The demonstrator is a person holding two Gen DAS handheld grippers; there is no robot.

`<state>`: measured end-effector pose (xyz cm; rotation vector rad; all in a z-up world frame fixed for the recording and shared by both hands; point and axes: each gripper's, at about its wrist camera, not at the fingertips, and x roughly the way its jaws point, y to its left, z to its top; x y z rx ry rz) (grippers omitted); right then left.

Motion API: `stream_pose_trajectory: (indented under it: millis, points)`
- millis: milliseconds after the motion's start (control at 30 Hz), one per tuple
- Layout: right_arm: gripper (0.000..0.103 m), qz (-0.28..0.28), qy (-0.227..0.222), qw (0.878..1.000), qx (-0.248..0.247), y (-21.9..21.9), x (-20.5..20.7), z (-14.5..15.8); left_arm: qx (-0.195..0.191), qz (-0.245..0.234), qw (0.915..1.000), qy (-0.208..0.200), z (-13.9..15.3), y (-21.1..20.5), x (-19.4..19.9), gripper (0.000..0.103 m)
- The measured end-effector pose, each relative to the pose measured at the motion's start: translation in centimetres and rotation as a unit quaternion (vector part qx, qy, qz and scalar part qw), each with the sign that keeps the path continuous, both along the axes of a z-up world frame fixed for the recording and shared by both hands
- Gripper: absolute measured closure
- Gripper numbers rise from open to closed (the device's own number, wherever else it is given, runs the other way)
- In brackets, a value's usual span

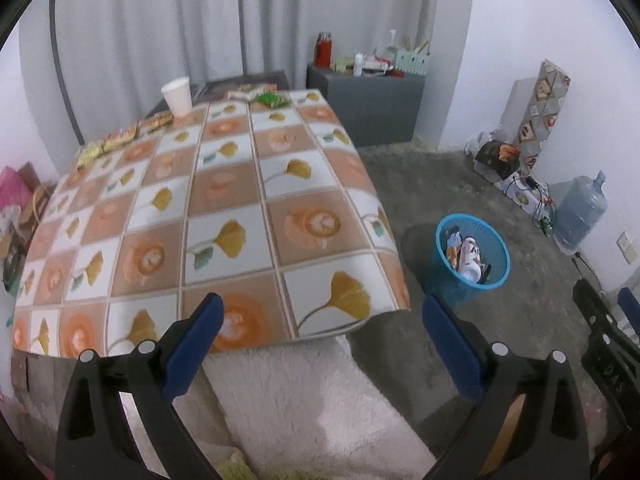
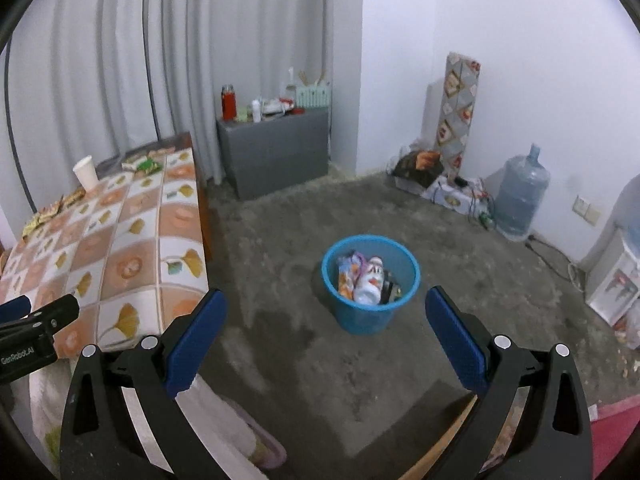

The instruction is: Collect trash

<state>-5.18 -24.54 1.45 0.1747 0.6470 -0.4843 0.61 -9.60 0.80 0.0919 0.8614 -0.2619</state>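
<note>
Left wrist view: snack wrappers [image 1: 116, 142] and a paper cup [image 1: 178, 95] sit along the tabletop's [image 1: 240, 184] far edge. The left claw [image 1: 320, 338] gapes wide, empty; so does the right claw [image 2: 322, 338], above the blue bin [image 2: 370, 286]. Best reach far, pinching wrappers flat, one at a time.

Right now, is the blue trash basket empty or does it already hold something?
Partly filled. The blue basket stands upright on the floor with wrappers and a white bottle inside, below its rim. Both grippers are open and empty.
</note>
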Motion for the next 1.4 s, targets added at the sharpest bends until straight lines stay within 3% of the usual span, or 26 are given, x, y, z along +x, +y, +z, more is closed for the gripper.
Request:
stream_pose_trajectory:
  millis: [367,1400]
  points:
    - [0.008,0.028,0.035,0.999,-0.014,0.9,0.8,-0.4,-0.003,0.019,0.9997,0.016,-0.2,1.2,-0.1,0.006]
    - [0.008,0.029,0.036,0.999,-0.020,1.4,1.0,-0.2,-0.007,0.037,0.9993,0.010,0.3,2.3,-0.2,0.006]
